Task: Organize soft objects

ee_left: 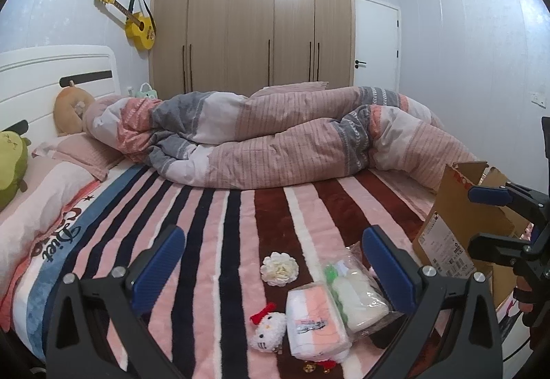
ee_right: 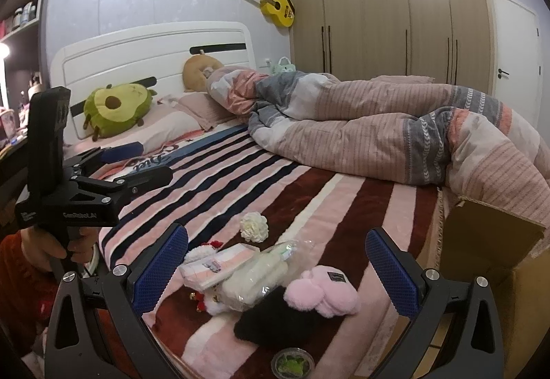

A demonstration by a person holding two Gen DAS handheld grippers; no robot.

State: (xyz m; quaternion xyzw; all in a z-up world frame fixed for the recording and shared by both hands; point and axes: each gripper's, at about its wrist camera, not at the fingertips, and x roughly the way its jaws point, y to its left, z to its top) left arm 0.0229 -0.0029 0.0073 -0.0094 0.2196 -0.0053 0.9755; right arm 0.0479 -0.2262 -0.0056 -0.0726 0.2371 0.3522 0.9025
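Several soft things lie on the striped blanket (ee_left: 213,241) near the bed's front edge: a white fabric flower (ee_left: 279,268) (ee_right: 254,226), a small white cat plush with a red bow (ee_left: 267,327), a folded pink-and-white cloth pack (ee_left: 314,319) (ee_right: 215,265), a clear bag of white cloth (ee_left: 357,296) (ee_right: 257,276), a pink fluffy item (ee_right: 323,291) and a black one (ee_right: 278,319). My left gripper (ee_left: 271,262) is open and empty above them. My right gripper (ee_right: 276,262) is open and empty over the pile. Each gripper also shows in the other's view, the right one (ee_left: 495,217) and the left one (ee_right: 137,162).
An open cardboard box (ee_left: 460,224) (ee_right: 488,241) stands at the bed's right edge. A rumpled duvet (ee_left: 275,138) lies across the far side. An avocado plush (ee_right: 117,107) and pillows sit by the headboard. A small round container with green contents (ee_right: 292,363) lies at the front.
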